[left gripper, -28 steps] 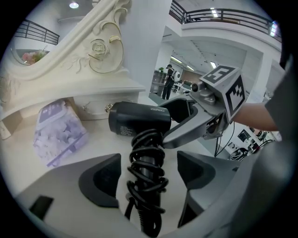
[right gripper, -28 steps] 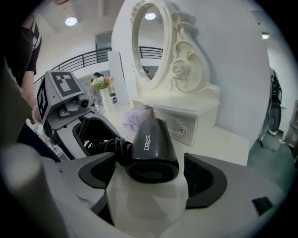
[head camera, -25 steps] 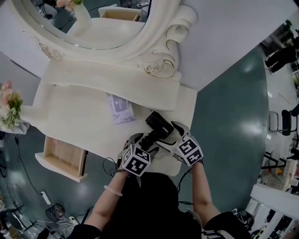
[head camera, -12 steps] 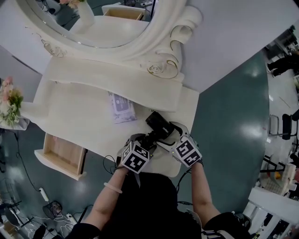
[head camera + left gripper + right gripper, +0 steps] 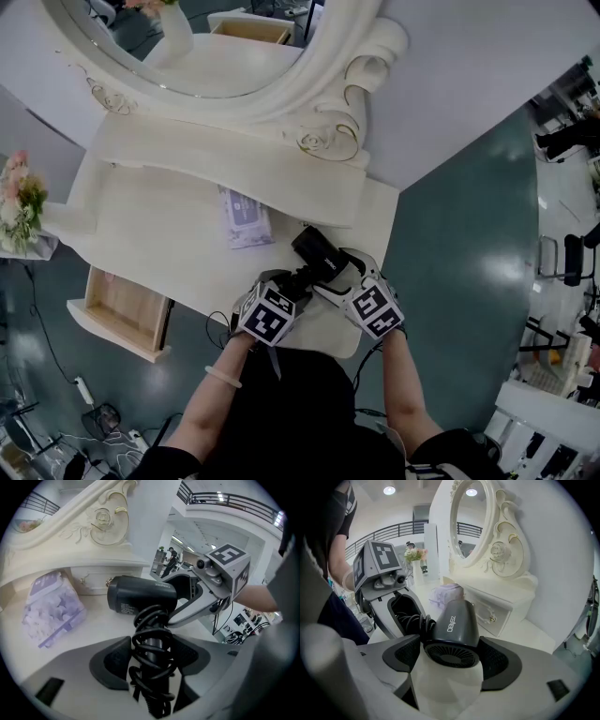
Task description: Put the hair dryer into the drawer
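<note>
Only the head view takes in the open wooden-lined drawer (image 5: 127, 314), pulled out at the front left of the white ornate dressing table (image 5: 159, 244), well apart from the black hair dryer (image 5: 322, 255), which lies near the table's front right corner, close to both the front edge and the right edge above the teal floor (image 5: 459, 244). The left gripper view shows what the head view blurs: a black cord (image 5: 150, 634) is coiled round the dryer's handle, and the left gripper (image 5: 151, 658) is closing on that wrapped handle, both pads against the coils. The right gripper view looks at the other end, the round rear vent grille and the white lettering on the barrel (image 5: 454, 625); the right gripper (image 5: 452, 656) is closing on the barrel with its pads meeting the sides. In the head view the left gripper (image 5: 292, 286) and right gripper (image 5: 342, 277) sit side by side at the dryer. A lavender soft pack of wipes (image 5: 246, 217) lies just beyond the dryer's nose, under the raised shelf that bears the oval mirror (image 5: 187, 47). Between the pack and the drawer runs a broad stretch of bare tabletop; pink flowers (image 5: 19, 202) stand at the far left
</note>
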`<state>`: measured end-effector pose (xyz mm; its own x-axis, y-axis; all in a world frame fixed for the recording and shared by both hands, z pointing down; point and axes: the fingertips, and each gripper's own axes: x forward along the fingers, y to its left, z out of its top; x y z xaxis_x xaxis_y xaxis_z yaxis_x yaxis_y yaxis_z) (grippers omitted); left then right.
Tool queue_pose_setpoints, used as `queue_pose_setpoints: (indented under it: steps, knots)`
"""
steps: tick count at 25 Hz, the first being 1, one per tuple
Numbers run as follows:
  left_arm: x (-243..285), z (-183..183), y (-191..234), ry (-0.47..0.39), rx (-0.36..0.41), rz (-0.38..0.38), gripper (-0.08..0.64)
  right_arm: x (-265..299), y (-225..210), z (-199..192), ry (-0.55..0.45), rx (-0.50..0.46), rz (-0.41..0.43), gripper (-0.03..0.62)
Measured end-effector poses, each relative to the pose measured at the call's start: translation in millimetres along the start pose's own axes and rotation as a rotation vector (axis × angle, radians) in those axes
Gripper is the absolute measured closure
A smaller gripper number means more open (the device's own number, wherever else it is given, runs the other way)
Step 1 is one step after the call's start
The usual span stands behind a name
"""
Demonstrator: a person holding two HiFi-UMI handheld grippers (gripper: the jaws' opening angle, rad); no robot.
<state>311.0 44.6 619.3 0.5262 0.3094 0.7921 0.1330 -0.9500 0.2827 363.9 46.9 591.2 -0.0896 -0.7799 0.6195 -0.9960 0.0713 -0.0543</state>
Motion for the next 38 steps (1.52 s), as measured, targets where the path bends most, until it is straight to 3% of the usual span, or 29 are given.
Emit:
queue_pose_setpoints:
  steps: [10,27,38]
  knots:
    - [-21,-4,3,-0.027,-0.023,0.037,0.272,1,14,18,-0.023,-0.046,0.028,0.199]
    - [-89,-38,11,-0.121,-0.118,0.097,0.272,13,79,67,0.016,-0.166,0.107,0.199]
    - [-146,-82,47,-0.179,-0.213,0.207,0.272,55,139,113,-0.001,-0.283,0.21,0.199]
